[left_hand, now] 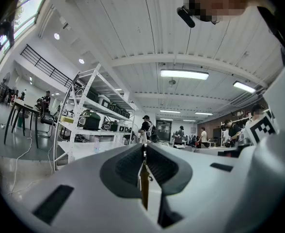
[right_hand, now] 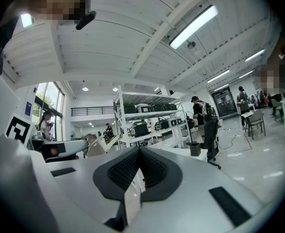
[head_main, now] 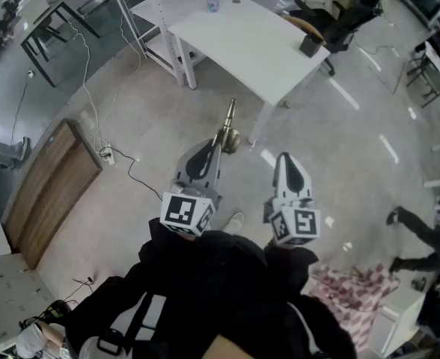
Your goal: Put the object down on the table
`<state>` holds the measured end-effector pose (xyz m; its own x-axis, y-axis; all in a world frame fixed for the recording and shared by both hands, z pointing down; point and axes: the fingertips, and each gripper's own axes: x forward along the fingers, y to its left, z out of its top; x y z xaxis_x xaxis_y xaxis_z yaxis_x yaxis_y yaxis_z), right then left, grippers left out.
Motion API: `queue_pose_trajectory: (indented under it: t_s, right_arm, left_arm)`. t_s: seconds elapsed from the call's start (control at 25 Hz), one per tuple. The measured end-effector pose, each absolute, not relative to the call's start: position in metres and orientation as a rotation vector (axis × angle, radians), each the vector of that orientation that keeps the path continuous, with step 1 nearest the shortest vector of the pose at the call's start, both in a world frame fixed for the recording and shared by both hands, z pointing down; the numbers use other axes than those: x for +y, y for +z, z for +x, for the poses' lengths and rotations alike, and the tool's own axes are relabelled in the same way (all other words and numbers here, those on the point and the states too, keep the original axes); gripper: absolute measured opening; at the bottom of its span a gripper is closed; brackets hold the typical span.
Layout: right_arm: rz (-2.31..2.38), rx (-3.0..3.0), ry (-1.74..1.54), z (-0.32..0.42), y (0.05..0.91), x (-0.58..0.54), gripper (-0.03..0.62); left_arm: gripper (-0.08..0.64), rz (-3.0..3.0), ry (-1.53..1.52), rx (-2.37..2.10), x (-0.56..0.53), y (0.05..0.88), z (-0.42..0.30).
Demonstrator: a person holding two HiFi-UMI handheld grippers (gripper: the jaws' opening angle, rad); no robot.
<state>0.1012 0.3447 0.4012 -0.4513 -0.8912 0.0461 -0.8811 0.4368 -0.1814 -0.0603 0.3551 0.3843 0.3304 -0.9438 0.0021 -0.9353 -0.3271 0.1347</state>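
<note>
the left gripper (head_main: pixel 217 145) has its jaws squeezed tight on a shiny gold metal thing with a long thin neck and a round end (head_main: pixel 229 126). the left gripper view shows the same: the two jaws are pressed on a thin gold bit of it (left_hand: pixel 143 184). the right gripper (head_main: pixel 283 158) has its jaws shut on each other with nothing in them. the gold thing hangs in the air over the grey floor (head_main: pixel 340 133), near the closest corner of the big white flat surface on white legs (head_main: pixel 242 40), but not over it yet. so i think the job has only begun. to do it well, the left gripper should first go forward and up until the gold thing is right over a bare part of the white surface, away from the small clear bottle (head_main: pixel 212 0) and the dark box (head_main: pixel 310 45). then it should go down slowly until the thing touches, and only then let go. the neck is thin, so the thing may tip or roll; laying it down gently, well in from the edge, would be safest.
</note>
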Motion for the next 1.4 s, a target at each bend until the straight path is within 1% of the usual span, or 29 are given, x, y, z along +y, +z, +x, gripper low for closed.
queue_pose_trajectory:
  t_s: [0.96, 1.4]
  right_arm:
    - [-1.471, 2.69, -0.288, 0.14, 0.413, 0.314, 0.003]
    - [-1.501, 2.697, -0.284, 0.139, 0.424, 0.256, 0.003]
  left_arm:
    - [0.025, 2.442, -0.082, -1.837, 0.339, 0.392, -0.011]
    - [0.025, 2.456, -0.097, -1.802, 0.281, 0.407, -0.009]
